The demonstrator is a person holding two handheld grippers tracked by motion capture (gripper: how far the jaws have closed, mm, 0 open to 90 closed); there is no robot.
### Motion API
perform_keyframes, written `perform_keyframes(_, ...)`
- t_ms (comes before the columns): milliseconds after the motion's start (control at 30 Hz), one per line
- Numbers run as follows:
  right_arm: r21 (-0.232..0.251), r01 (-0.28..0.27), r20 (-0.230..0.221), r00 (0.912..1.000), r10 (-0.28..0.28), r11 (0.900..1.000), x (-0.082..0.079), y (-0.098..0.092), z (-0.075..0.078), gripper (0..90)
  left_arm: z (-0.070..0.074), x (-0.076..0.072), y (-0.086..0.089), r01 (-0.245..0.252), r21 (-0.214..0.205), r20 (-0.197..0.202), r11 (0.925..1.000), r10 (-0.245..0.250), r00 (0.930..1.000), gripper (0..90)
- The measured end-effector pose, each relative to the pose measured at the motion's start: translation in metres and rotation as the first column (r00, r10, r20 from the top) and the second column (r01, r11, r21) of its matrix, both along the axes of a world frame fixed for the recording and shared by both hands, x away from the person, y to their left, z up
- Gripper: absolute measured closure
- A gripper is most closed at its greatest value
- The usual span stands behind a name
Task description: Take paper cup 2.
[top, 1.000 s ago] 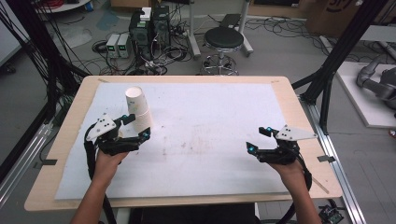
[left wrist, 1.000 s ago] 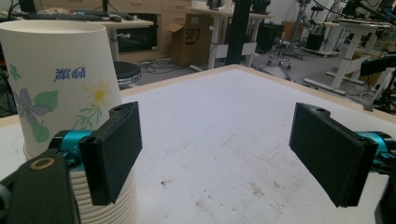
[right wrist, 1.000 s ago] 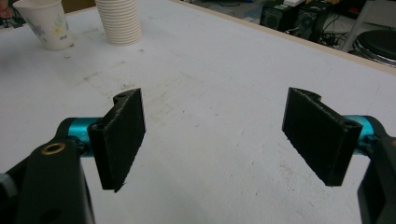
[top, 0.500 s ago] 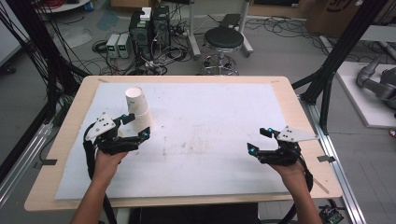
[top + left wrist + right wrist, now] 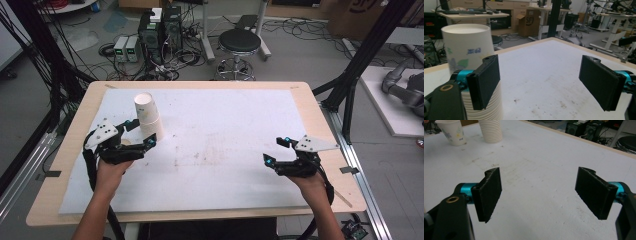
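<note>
I read this as the approach to the cup stack, which stands on the table towards its far left corner, with my left gripper just in front of the stack and its fingers spread wide and holding nothing, one finger beside the stack's base (a single loose cup sits just beside the stack). The next move, I judge, calls for centring the left fingers on the stack before closing. My right gripper hovers low and level well to the right of the stack, fingers wide, nothing between them.
</note>
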State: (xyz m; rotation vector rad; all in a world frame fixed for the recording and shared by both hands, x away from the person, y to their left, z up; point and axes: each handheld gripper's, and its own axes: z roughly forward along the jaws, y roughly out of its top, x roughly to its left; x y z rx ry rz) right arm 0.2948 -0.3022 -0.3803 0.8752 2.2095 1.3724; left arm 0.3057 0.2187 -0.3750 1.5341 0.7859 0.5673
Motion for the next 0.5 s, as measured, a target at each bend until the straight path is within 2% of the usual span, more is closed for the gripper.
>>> perform_keyframes(133, 0.005, 0.002, -0.003, 1.0000, -0.002, 1.0000, 0.000, 0.000, 0.001, 21.9, 0.010, 0.004, 0.008, -0.025, -0.004, 0.005, 0.9997, 0.025, 0.9997, 17.2)
perform_keyframes(233, 0.003, 0.001, 0.000, 1.0000, -0.001, 1.0000, 0.000, 0.000, 0.001, 21.9, 0.020, 0.010, 0.014, -0.042, 0.013, -0.004, 0.9991, 0.042, 0.9991, 17.2)
perform_keyframes(300, 0.002, -0.001, -0.003, 1.0000, 0.001, 1.0000, 0.000, 0.001, 0.001, 21.9, 0.025, 0.014, 0.016, -0.054, 0.015, -0.014, 0.9984, 0.055, 0.9984, 17.1)
perform_keyframes(500, 0.003, -0.001, -0.002, 1.0000, 0.001, 1.0000, 0.001, 0.001, 0.000, 21.9, 0.037, 0.033, 0.020, -0.092, 0.059, -0.061, 0.9940, 0.096, 0.9935, 17.0)
